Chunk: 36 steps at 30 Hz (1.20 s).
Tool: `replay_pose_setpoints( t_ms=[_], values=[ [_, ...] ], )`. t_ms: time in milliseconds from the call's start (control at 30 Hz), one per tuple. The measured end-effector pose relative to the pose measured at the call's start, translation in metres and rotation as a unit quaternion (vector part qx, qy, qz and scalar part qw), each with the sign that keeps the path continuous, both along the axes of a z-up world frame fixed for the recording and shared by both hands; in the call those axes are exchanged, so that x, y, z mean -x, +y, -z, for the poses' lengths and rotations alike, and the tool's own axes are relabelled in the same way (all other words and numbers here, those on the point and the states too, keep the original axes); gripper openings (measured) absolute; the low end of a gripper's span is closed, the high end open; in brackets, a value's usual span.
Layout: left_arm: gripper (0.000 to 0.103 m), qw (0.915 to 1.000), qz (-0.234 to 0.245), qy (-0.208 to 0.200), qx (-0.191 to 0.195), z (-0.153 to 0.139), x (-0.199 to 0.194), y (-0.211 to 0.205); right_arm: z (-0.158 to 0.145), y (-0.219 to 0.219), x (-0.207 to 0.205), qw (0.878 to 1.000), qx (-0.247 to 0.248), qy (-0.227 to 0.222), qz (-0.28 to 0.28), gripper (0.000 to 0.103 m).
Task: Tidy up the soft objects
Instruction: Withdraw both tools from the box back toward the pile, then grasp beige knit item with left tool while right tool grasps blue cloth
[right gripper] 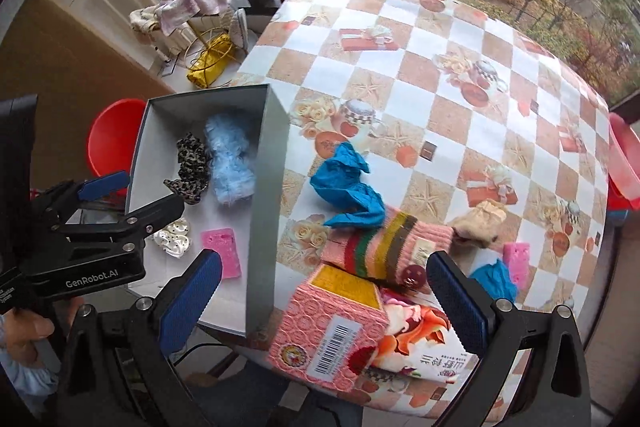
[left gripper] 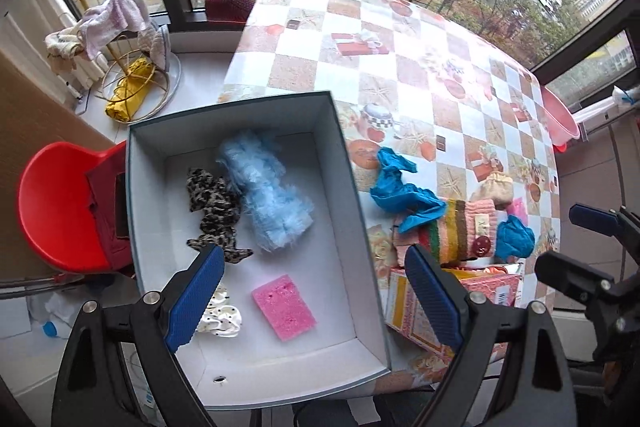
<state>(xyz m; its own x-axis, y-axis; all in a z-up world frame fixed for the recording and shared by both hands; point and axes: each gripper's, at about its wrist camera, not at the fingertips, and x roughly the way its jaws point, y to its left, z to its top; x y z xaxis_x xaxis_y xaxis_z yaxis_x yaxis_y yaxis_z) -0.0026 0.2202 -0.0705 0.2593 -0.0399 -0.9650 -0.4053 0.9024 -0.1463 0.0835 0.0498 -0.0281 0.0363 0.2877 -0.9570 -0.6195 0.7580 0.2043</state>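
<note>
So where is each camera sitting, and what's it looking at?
Left wrist: sits on the left gripper, looking steeply down into the box; its own open blue fingers show, and the right gripper at the edge.
Right wrist: sits on the right gripper, looking down at the table and sock; its open fingers, the left gripper and a hand show.
Both see the box, sock, blue cloth.

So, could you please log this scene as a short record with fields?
box contents: leopard scrunchie, fluffy blue piece, pink sponge, white dotted scrunchie
still on table: blue cloth, striped sock, beige pouch, second pink sponge
left claw: open, empty, above box
right claw: open, empty, above pink carton
</note>
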Motion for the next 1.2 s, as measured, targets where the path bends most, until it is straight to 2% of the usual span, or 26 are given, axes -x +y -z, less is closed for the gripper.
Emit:
replay_pose_setpoints(
  t_ms=[100,200,367,500,633,733,967,1200],
  values=[
    [0.093,0.9995,0.032,0.005,0.001,-0.002,-0.020,-0.023,0.006,-0.050,-0.019,0.998,-0.001,0.013,0.064,0.103],
    [0.093,0.9979,0.064,0.013,0.001,-0.001,-0.040,-0.048,0.022,-0.106,-0.039,0.989,0.004,0.037,0.142,0.103],
    [0.093,0.9928,0.115,0.032,-0.003,0.006,-0.075,-0.097,0.069,-0.198,-0.055,0.958,0.017,0.101,0.269,0.103],
    [0.093,0.9855,0.162,0.048,-0.017,0.016,-0.105,-0.142,0.107,-0.242,-0.052,0.937,0.023,0.141,0.320,0.103],
    [0.093,0.9773,0.199,0.072,-0.018,0.034,-0.139,-0.187,0.133,-0.261,-0.051,0.925,0.004,0.171,0.338,0.103],
    [0.093,0.9715,0.215,0.097,-0.023,0.058,-0.165,-0.215,0.148,-0.261,-0.053,0.922,-0.019,0.190,0.337,0.103],
    [0.093,0.9618,0.228,0.146,-0.042,0.117,-0.215,-0.252,0.172,-0.242,-0.062,0.930,-0.045,0.208,0.301,0.103],
    [0.093,0.9555,0.222,0.191,-0.038,0.161,-0.237,-0.257,0.195,-0.225,-0.071,0.935,-0.058,0.219,0.273,0.103]
  ],
)
